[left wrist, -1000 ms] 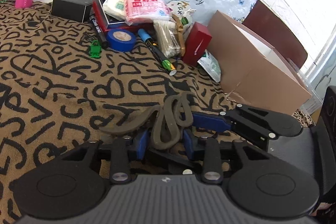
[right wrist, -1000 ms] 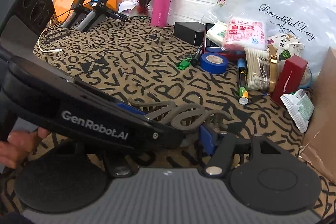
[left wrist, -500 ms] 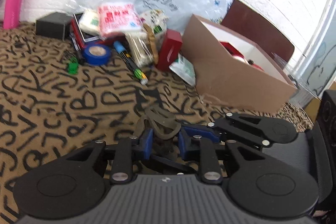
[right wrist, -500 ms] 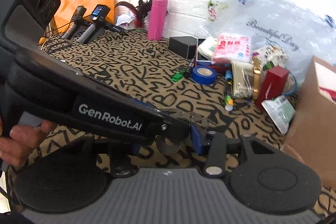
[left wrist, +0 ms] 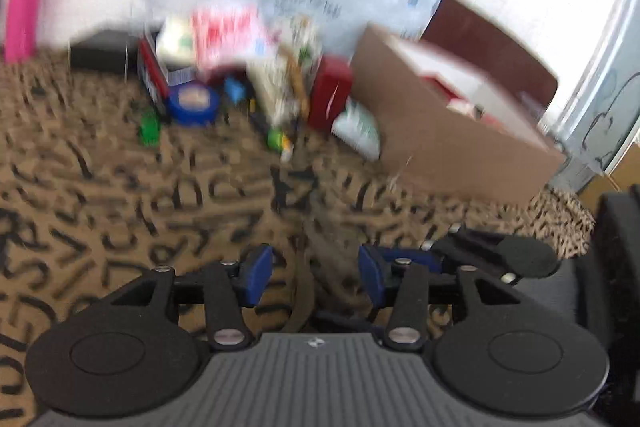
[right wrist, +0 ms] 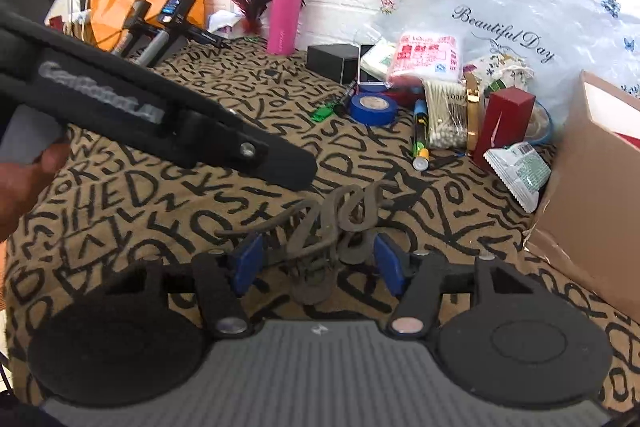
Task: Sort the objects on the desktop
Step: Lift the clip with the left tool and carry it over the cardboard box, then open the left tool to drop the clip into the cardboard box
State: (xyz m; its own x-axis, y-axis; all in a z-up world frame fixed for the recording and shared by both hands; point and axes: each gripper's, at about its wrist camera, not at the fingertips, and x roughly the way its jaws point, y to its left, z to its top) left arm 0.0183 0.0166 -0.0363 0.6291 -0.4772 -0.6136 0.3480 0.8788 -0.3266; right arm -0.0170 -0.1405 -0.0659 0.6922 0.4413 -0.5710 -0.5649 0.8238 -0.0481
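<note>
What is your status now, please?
Left gripper, right gripper: jaws just opened, gripping nothing. Brown strap lies loose on patterned cloth, inside right gripper's open jaws. Path to cardboard box looks free.

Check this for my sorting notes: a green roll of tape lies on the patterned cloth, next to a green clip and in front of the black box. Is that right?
Not quite: the roll of tape is blue, not green, as the right wrist view shows clearly. The rest holds: it lies on the patterned cloth, next to the green clip and in front of the black box.
</note>
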